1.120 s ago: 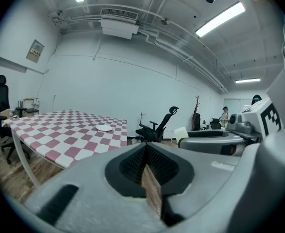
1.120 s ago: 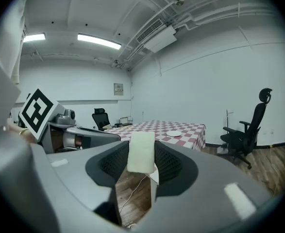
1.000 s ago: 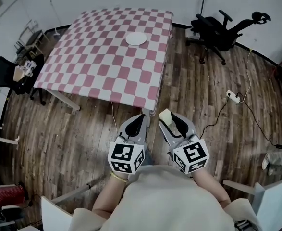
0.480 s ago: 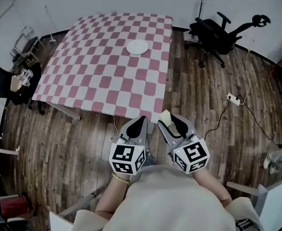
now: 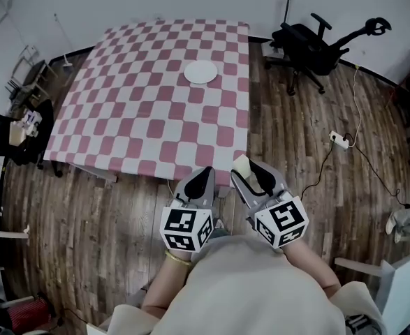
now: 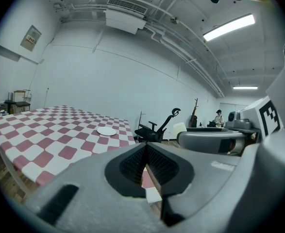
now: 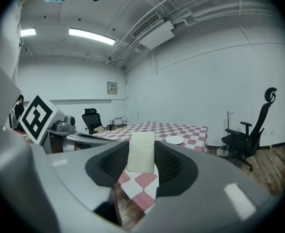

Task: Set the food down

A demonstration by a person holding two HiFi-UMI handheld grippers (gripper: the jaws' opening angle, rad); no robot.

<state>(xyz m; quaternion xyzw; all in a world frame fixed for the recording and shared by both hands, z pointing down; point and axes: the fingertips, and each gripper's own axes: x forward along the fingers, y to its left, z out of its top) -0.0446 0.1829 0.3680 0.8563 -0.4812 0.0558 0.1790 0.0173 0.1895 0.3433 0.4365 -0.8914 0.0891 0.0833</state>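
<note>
- Near left, the left gripper (image 5: 203, 174) has its fingers (image 6: 132, 165) pressed together, empty.
- Beside it, the right gripper (image 5: 252, 173) clamps the pale food (image 7: 141, 152), long axis upright.
- The tabletop (image 5: 121, 117) lies ahead, with the plate (image 5: 200, 71) far and slightly left.

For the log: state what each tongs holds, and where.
Right tongs clamp a pale food block by its two sides; left tongs are shut, empty.

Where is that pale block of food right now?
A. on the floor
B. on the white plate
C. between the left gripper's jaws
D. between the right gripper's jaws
D: the right gripper is shut on the pale block of food, while the white plate is bare and the left gripper is shut on nothing.
</note>
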